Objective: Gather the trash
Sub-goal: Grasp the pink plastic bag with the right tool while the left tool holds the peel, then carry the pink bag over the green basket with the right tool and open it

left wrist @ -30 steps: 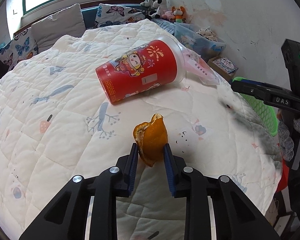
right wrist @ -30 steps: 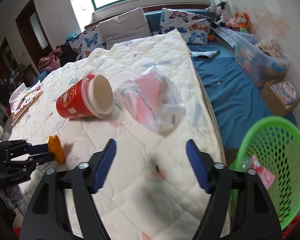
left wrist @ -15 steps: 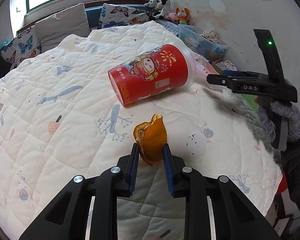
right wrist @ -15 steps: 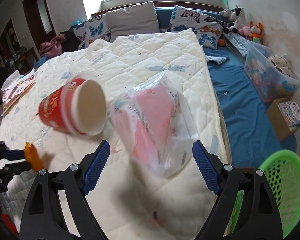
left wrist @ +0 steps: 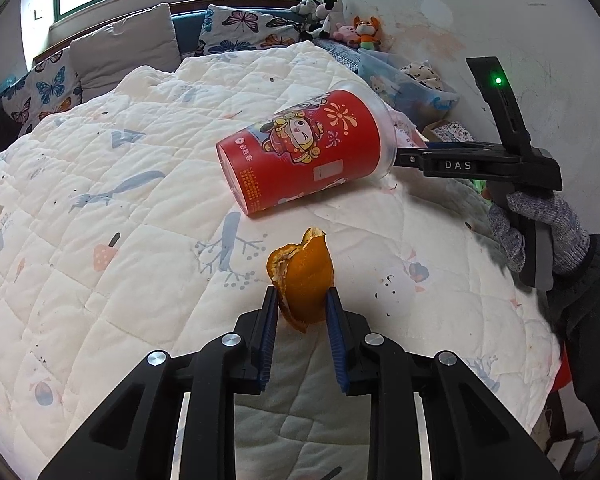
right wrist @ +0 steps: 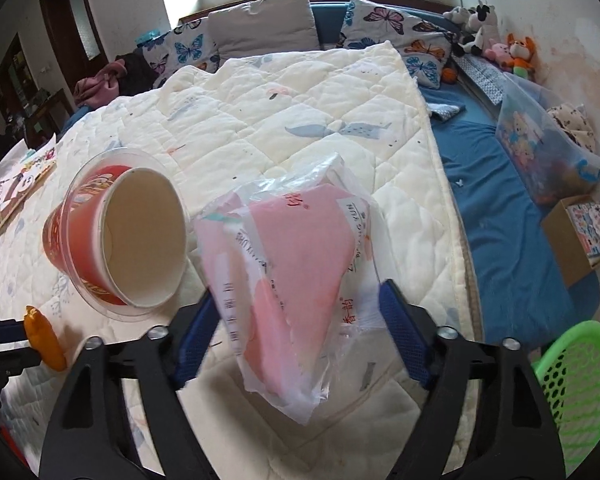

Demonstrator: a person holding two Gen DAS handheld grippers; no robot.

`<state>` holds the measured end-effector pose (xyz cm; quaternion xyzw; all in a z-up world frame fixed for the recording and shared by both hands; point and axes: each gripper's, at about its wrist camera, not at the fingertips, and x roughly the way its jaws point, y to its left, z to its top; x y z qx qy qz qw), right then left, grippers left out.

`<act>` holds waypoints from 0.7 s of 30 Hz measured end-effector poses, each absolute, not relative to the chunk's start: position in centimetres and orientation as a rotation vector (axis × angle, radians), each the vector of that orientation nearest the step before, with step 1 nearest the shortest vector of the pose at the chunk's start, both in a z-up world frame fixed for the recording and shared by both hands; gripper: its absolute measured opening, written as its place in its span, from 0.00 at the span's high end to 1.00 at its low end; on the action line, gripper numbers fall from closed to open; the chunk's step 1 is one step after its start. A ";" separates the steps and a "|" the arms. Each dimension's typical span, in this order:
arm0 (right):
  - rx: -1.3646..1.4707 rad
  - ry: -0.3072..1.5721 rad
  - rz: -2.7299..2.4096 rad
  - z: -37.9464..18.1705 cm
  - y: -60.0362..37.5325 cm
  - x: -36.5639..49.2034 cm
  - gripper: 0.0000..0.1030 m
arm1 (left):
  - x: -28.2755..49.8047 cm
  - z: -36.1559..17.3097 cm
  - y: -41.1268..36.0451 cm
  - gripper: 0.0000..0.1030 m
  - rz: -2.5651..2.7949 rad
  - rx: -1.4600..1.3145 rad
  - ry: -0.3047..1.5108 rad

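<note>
The left gripper (left wrist: 301,312) is clamped on a piece of orange peel (left wrist: 302,280), its fingers nearly together, held above the quilted bed (left wrist: 100,184) near its foot edge. The right gripper (right wrist: 300,316) has its fingers spread wide on either side of the pink plastic packet (right wrist: 292,276) by the bed's right edge; whether they touch the film is hard to tell. Closing low on the packet's bulk, not loose film, should hold best. Beyond lies the red paper cup (right wrist: 112,240) on its side; the green basket (right wrist: 580,384) waits off the right edge.
</note>
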<state>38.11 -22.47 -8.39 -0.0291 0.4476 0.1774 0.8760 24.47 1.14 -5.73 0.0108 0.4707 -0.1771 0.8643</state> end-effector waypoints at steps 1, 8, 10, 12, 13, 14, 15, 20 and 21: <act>-0.061 0.932 0.368 -8.4 -22.5 38.1 0.33 | 24.5 -5.7 1.1 0.77 -0.371 0.021 0.987; -0.017 0.913 0.379 -7.3 -23.4 36.9 0.58 | 24.5 -5.5 0.8 0.77 -0.374 0.016 0.981; -0.003 0.903 0.383 -7.0 -23.7 36.2 0.62 | 24.4 -5.3 0.6 0.77 -0.378 0.019 0.976; 0.017 0.893 0.381 -6.6 -24.2 35.4 0.65 | 24.2 -5.0 0.3 0.77 -0.382 0.022 0.971; 0.025 0.889 0.384 -6.4 -24.4 35.1 0.65 | 24.0 -4.8 0.1 0.77 -0.383 0.025 0.967; 0.034 0.882 0.386 -6.1 -24.8 34.5 0.66 | 23.9 -4.7 0.0 0.77 -0.385 0.025 0.964; 0.036 0.876 0.383 -5.9 -25.0 34.1 0.66 | 23.8 -4.4 -0.3 0.77 -0.389 0.024 0.960; 0.065 0.849 0.380 -4.4 -26.6 31.8 0.66 | 23.0 -3.5 -1.8 0.77 -0.416 0.030 0.943; 0.071 0.841 0.380 -4.1 -27.0 31.1 0.66 | 22.9 -3.4 -2.1 0.77 -0.422 0.033 0.941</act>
